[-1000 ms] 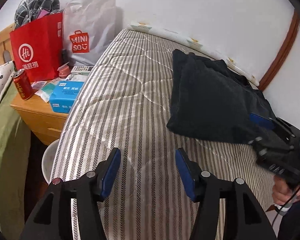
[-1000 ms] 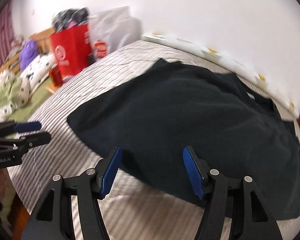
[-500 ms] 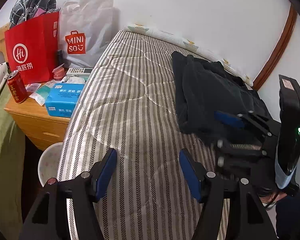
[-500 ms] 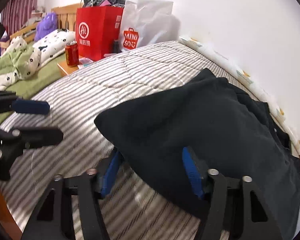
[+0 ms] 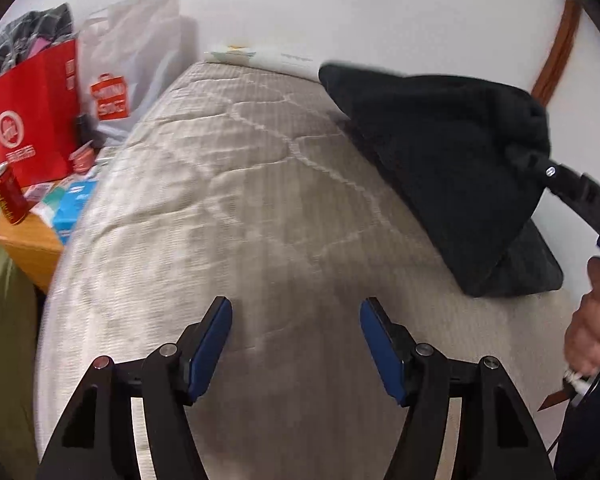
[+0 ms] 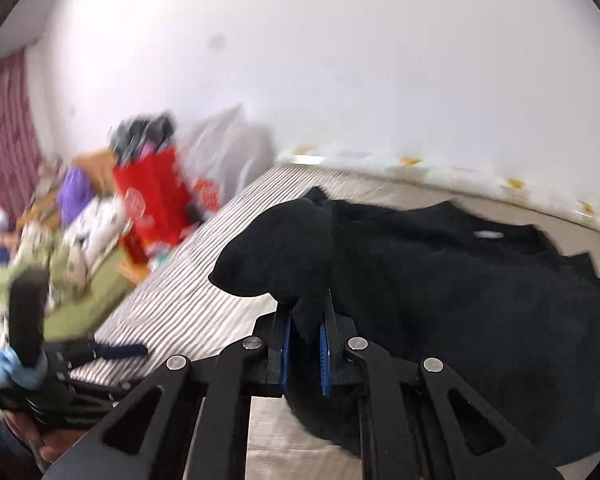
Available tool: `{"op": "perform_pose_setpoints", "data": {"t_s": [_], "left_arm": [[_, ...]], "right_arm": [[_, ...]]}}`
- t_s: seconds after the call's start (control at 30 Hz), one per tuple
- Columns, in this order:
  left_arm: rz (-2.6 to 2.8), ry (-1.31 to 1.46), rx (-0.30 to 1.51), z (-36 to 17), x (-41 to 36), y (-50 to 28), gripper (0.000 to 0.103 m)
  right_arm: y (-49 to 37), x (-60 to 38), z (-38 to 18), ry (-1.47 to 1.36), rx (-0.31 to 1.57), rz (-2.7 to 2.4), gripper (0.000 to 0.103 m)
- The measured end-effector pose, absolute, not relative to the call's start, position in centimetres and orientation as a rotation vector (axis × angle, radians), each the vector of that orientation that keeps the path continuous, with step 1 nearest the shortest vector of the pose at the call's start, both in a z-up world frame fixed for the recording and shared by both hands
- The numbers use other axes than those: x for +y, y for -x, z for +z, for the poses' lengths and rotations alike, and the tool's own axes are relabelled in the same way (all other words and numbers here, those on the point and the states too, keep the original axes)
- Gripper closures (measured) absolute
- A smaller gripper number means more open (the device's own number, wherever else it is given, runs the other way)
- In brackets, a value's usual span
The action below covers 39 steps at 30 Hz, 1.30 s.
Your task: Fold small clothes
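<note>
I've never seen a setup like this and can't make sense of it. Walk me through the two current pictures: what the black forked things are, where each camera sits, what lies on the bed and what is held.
There is no robot here. A person holds a hand-held gripper in each hand, and each carries a wide-angle camera looking forward along its two fingers.

In the left wrist view, the left hand-held gripper stands open over the striped mattress, holding nothing. At the right edge is the person's right hand.

In the right wrist view, the right hand-held gripper is pinched shut on an edge of the black garment, lifting part of it off the bed; the rest lies on the mattress.

Beside the bed, a nightstand carries a red bag, a white bag and a red can.
</note>
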<state>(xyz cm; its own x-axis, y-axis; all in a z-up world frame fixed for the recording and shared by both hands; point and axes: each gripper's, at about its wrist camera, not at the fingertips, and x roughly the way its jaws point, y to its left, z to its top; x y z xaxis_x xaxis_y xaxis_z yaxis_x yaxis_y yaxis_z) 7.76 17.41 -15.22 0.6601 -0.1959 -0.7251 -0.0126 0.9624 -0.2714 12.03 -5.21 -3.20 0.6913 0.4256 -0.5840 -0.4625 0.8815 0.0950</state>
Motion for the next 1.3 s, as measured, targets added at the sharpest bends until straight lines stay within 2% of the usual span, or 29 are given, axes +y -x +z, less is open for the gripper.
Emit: {"op": "perform_pose_setpoints", "data": {"t_s": [0.33,0.47,0.63,0.73,0.87,0.9,1.13,1.17,1.23,1.27,1.3], "left_arm": [[-0.249,0.217,0.807,-13.5,8.2,-10.5,0.039],[-0.323,0.193,0.793,-13.2,4.3,-11.5,0.039],[-0.426,0.148,0.755,-13.2,0.5,-11.5,0.039],[-0.467,0.122,0.744,-13.1,-1.1,-11.1,0.036],[-0.491,0.115,0.766,-13.2,-2.5,-11.3,0.035],[-0.488,0.106,0.771,-13.2,-2.8,-11.5,0.035],[-0.475,0.093,0.834,-15.0,-4.9,-13.6,0.034],[-0.477,0.094,0.839,-15.2,-5.2,-13.7,0.034],[-0.468,0.091,0.848,-15.3,-5.7,-13.7,0.034],[-0.462,0.090,0.847,-15.4,-5.9,-13.9,0.034],[-0.455,0.090,0.846,-15.4,-6.0,-14.0,0.034]], "right_arm": [[-12.8,-21.3,-2.4,-0.153,0.598,0.370,0.096],[-13.3,-26.7,-4.4,-0.203,0.627,0.294,0.096],[-14.2,-31.5,-9.0,-0.308,0.761,0.258,0.094],[-13.7,-32.4,-9.6,-0.306,0.768,0.244,0.079],[-13.9,-33.1,-8.9,-0.342,0.727,0.236,0.047],[-14.3,-33.3,-8.8,-0.360,0.728,0.245,0.046],[-19.0,-32.3,-10.2,-0.444,0.791,0.256,0.046],[-19.6,-32.0,-10.2,-0.450,0.784,0.242,0.049],[-20.6,-31.3,-10.0,-0.442,0.784,0.241,0.064],[-21.3,-30.7,-10.0,-0.434,0.791,0.255,0.079],[-21.8,-30.4,-10.0,-0.423,0.797,0.260,0.085]]}}
